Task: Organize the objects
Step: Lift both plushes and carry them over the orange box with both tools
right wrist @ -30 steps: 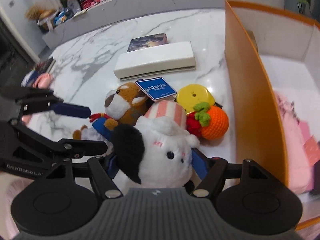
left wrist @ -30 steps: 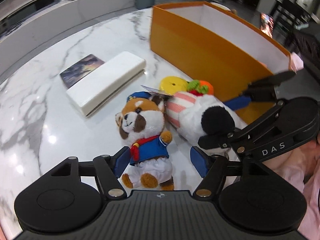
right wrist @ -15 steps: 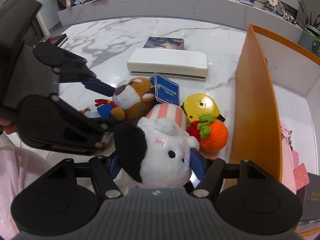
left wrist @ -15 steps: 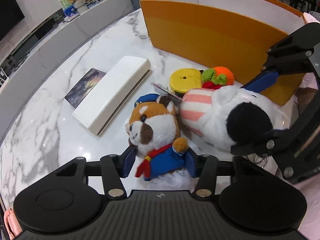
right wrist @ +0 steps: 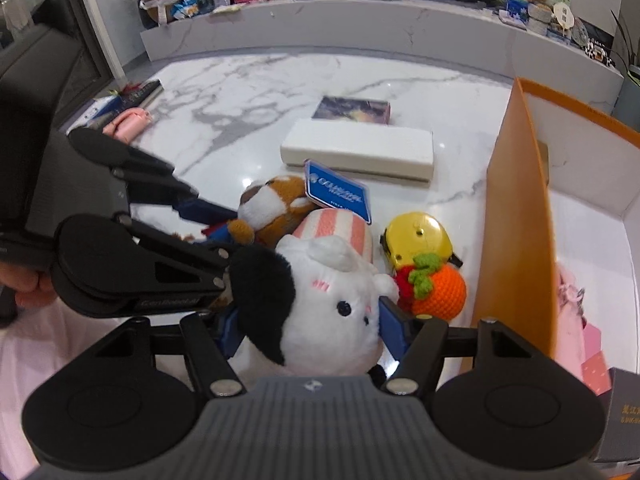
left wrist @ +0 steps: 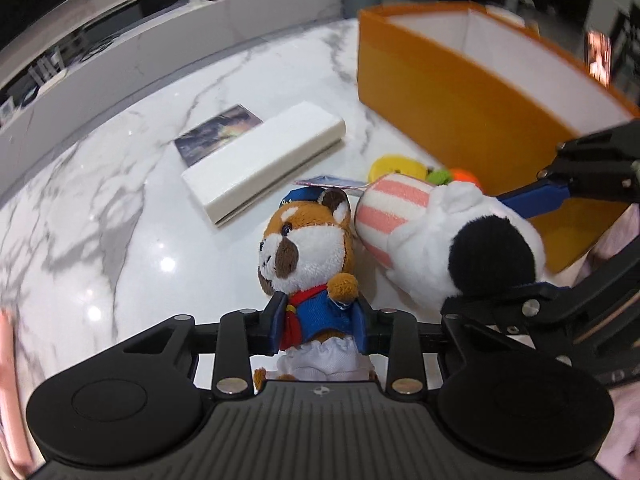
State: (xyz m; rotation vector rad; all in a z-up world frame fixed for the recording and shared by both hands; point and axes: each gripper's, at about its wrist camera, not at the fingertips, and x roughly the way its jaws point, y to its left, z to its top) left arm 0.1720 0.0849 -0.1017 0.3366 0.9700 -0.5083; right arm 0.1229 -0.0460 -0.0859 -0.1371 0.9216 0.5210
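Note:
My left gripper (left wrist: 318, 330) is shut on the body of a brown and white plush animal (left wrist: 308, 248) in a blue sailor suit; it also shows in the right wrist view (right wrist: 276, 204) with a blue tag. My right gripper (right wrist: 312, 330) is shut on a white plush toy (right wrist: 324, 300) with a black ear and a pink striped hat; it also shows in the left wrist view (left wrist: 448, 240). The two toys touch. An orange box (left wrist: 460, 92) with white inside stands to the right, also in the right wrist view (right wrist: 516, 216).
A yellow round object (right wrist: 420, 240) and an orange crochet fruit (right wrist: 438, 288) lie beside the box wall. A long white box (right wrist: 358, 152) and a dark card (right wrist: 352, 109) lie on the marble table (left wrist: 100, 200). Pink items (right wrist: 572, 320) lie in the box.
My left gripper has closed on the sailor plush. Both toys are held closer to the cameras and appear lifted a little. The right gripper keeps its hold on the white plush.

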